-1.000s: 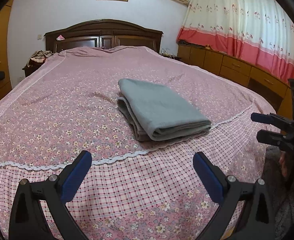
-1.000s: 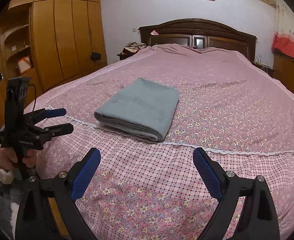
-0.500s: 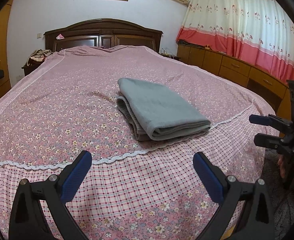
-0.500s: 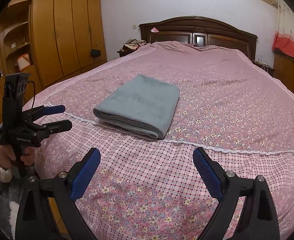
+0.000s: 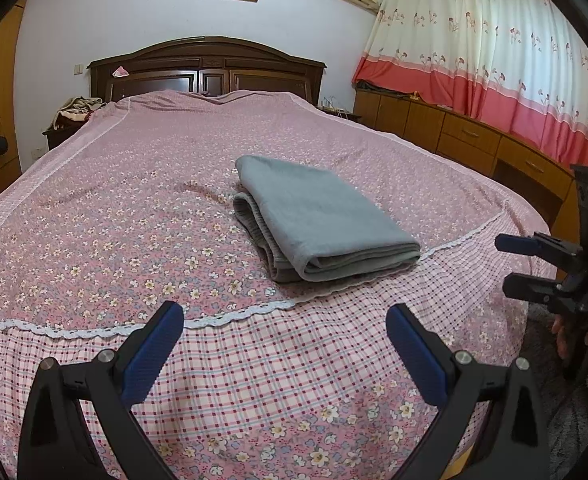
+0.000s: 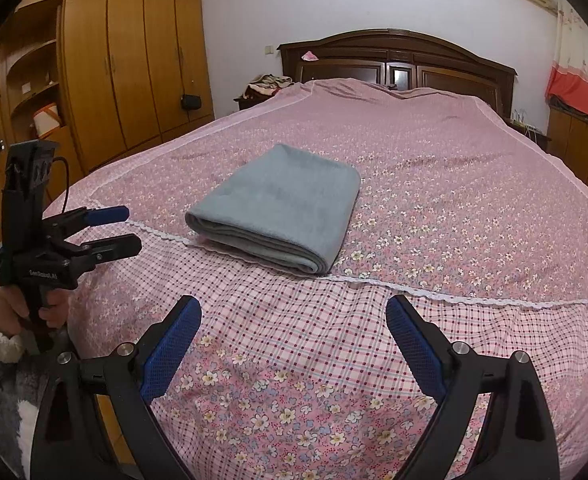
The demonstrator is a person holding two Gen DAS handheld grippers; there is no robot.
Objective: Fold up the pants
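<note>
The grey pants [image 5: 322, 220] lie folded into a thick rectangle on the pink floral bedspread [image 5: 113, 200], near the foot of the bed; they also show in the right wrist view [image 6: 281, 204]. My left gripper [image 5: 283, 344] is open and empty, held back from the bed's foot edge, short of the pants. My right gripper [image 6: 294, 340] is open and empty, also short of the pants. Each gripper shows in the other's view, the right one [image 5: 512, 264] at the right and the left one [image 6: 125, 230] at the left, both with jaws apart.
A dark wooden headboard [image 5: 205, 68] stands at the far end. Low wooden cabinets [image 5: 466, 136] under red and cream curtains run along the right. A tall wooden wardrobe [image 6: 125, 60] stands on the left. A bedside table holds clothes [image 5: 75, 108].
Both grippers have shifted only slightly, staying back from the bed. The folded pants have not moved.
</note>
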